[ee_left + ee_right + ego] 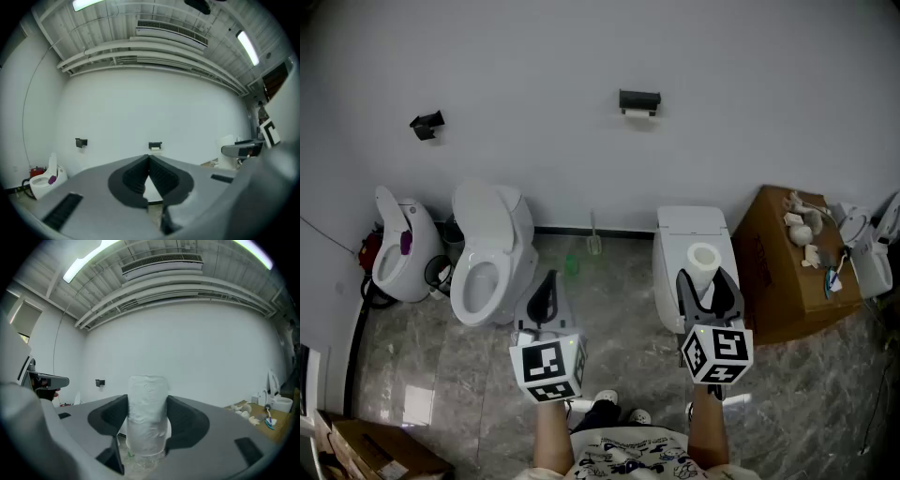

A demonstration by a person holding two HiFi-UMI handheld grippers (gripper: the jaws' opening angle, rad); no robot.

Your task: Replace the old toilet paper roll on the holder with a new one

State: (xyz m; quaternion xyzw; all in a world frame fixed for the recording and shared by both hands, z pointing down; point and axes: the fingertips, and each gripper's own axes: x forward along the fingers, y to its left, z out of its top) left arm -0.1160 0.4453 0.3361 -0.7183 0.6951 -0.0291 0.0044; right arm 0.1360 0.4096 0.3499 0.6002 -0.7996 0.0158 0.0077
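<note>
A black paper holder [639, 99] is fixed on the white back wall, with a small whitish old roll [638, 112] under it; the left gripper view also shows this holder [155, 146]. My right gripper [708, 278] is shut on a new white toilet paper roll [704, 257], held upright between the pads [183, 416] in front of the wall. The new roll [147, 413] fills the middle of the right gripper view. My left gripper [547, 278] [149, 158] points level at the wall, shut with nothing in it.
A second black fitting [427, 124] hangs on the wall at left. On the floor stand an open toilet [487, 253], a small urinal-like bowl [398, 248] and a closed white toilet [675, 246]. A cardboard box [773, 272] with small items stands at right.
</note>
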